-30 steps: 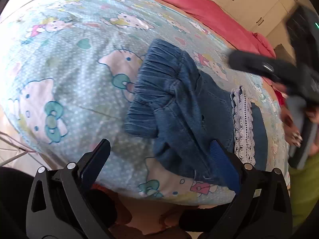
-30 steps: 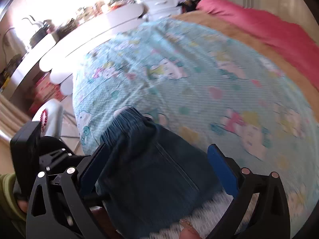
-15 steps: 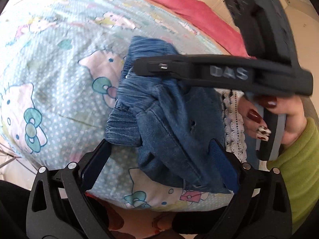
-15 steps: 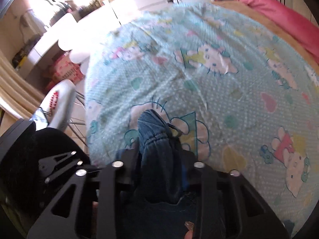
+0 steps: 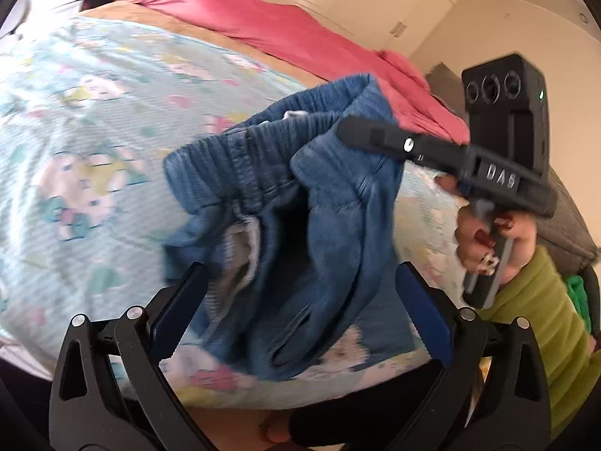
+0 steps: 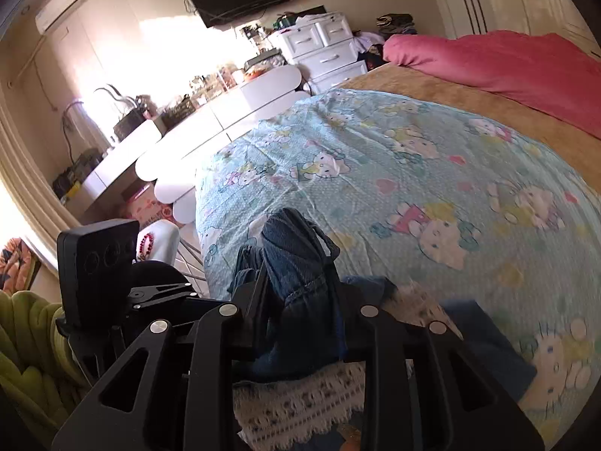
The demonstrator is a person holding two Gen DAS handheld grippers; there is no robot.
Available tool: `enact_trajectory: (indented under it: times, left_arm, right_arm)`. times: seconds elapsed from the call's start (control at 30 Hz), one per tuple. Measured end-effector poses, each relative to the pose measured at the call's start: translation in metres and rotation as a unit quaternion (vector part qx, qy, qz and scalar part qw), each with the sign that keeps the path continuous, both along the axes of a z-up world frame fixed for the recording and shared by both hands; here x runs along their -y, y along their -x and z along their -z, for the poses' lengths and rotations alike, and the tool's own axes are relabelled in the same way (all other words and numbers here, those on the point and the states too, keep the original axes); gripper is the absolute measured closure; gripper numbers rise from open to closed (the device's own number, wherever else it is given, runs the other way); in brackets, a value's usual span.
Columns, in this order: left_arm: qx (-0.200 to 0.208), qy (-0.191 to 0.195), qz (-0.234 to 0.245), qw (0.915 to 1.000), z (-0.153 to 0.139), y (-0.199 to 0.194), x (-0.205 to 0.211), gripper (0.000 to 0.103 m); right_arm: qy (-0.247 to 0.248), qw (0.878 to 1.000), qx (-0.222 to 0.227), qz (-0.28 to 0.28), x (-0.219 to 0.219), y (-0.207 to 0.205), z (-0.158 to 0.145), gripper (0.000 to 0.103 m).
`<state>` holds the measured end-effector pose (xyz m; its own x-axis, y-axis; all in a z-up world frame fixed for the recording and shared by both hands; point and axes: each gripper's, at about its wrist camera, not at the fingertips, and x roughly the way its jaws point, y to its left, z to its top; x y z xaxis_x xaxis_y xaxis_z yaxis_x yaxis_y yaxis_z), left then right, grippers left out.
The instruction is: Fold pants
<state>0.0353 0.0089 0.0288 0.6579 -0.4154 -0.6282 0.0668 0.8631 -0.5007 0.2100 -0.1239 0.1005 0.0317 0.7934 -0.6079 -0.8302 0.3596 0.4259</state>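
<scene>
Blue denim pants [image 5: 300, 203] with an elastic waistband and white lace hem [image 6: 300, 402] hang partly lifted over the bed sheet [image 5: 94, 120]. My right gripper [image 6: 300, 289] is shut on the bunched waistband and holds it up; it shows in the left wrist view [image 5: 357, 131] at the top of the pants. My left gripper [image 5: 300, 300] is open, its fingers on either side of the hanging denim, just below it near the bed's front edge.
The bed has a light blue cartoon-cat sheet [image 6: 413, 173], a tan blanket [image 6: 469, 101] and a pink duvet [image 6: 507, 60] at the far side. A white dresser [image 6: 323, 52] and a cluttered white counter [image 6: 210, 112] stand beyond the bed.
My right gripper closed on the waistband and lifted it up off the bed. The pants now hang from it. My left gripper stayed open near the front edge.
</scene>
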Motion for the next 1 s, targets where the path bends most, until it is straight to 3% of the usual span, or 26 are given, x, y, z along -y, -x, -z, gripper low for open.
enact_trajectory:
  times: [0.03, 0.07, 0.13, 0.23, 0.33, 0.43, 0.47, 0.57, 0.6, 0.7, 0.77, 0.8, 0.83, 0.9, 1.0]
  left_arm:
    - [0.002, 0.006, 0.010, 0.9999, -0.001, -0.002, 0.007, 0.010]
    - [0.002, 0.022, 0.028, 0.9994, -0.001, -0.004, 0.016, 0.010]
    - [-0.004, 0.065, 0.076, 0.9950, 0.003, -0.010, 0.031, 0.010]
    - [-0.008, 0.107, 0.156, 0.9818, 0.008, -0.006, 0.053, 0.010]
    - [0.002, 0.129, 0.177, 0.9757, 0.001, 0.003, 0.048, 0.010]
    - [0.034, 0.083, 0.142, 0.9858, -0.015, 0.005, 0.029, 0.010]
    - [0.044, 0.044, 0.122, 0.9906, -0.019, 0.004, 0.026, 0.010]
    - [0.001, -0.059, 0.084, 0.9947, -0.009, -0.019, 0.029, 0.009]
    - [-0.006, -0.060, 0.081, 0.9949, -0.004, -0.020, 0.031, 0.010]
    - [-0.022, -0.010, 0.120, 0.9925, 0.012, -0.024, 0.043, 0.010]
    - [-0.013, -0.004, 0.166, 0.9860, 0.011, -0.014, 0.056, 0.010]
    - [-0.010, 0.002, 0.191, 0.9815, 0.011, -0.008, 0.060, 0.010]
    - [-0.011, 0.012, 0.206, 0.9783, 0.011, -0.006, 0.062, 0.010]
    - [-0.011, 0.027, 0.209, 0.9775, 0.009, -0.006, 0.062, 0.010]
    - [0.003, 0.013, 0.171, 0.9853, -0.004, -0.009, 0.043, 0.010]
  right_arm:
    - [-0.003, 1.000, -0.004, 0.008, 0.012, 0.000, 0.003, 0.071]
    - [-0.003, 1.000, -0.009, 0.018, 0.024, -0.001, 0.007, 0.056]
    - [0.003, 0.999, -0.013, 0.047, 0.045, -0.001, 0.014, 0.038]
    - [0.015, 0.992, -0.036, 0.117, 0.086, -0.005, 0.031, 0.036]
    - [0.025, 0.986, -0.050, 0.158, 0.110, 0.000, 0.040, 0.035]
    - [0.026, 0.984, -0.048, 0.169, 0.115, 0.009, 0.043, 0.026]
    - [0.027, 0.983, -0.050, 0.176, 0.114, 0.010, 0.044, 0.023]
    - [0.036, 0.980, -0.070, 0.185, 0.104, 0.006, 0.050, 0.023]
    - [0.042, 0.979, -0.069, 0.187, 0.099, 0.004, 0.053, 0.023]
    - [0.079, 0.979, -0.040, 0.182, 0.089, 0.007, 0.060, 0.024]
    - [0.133, 0.973, -0.015, 0.188, 0.087, 0.009, 0.071, 0.028]
    - [0.179, 0.963, -0.008, 0.200, 0.088, 0.009, 0.080, 0.028]
    - [0.191, 0.960, -0.005, 0.204, 0.091, 0.012, 0.083, 0.028]
    - [0.185, 0.959, 0.005, 0.212, 0.100, 0.019, 0.080, 0.028]
    - [0.169, 0.957, 0.030, 0.232, 0.115, 0.032, 0.062, 0.027]
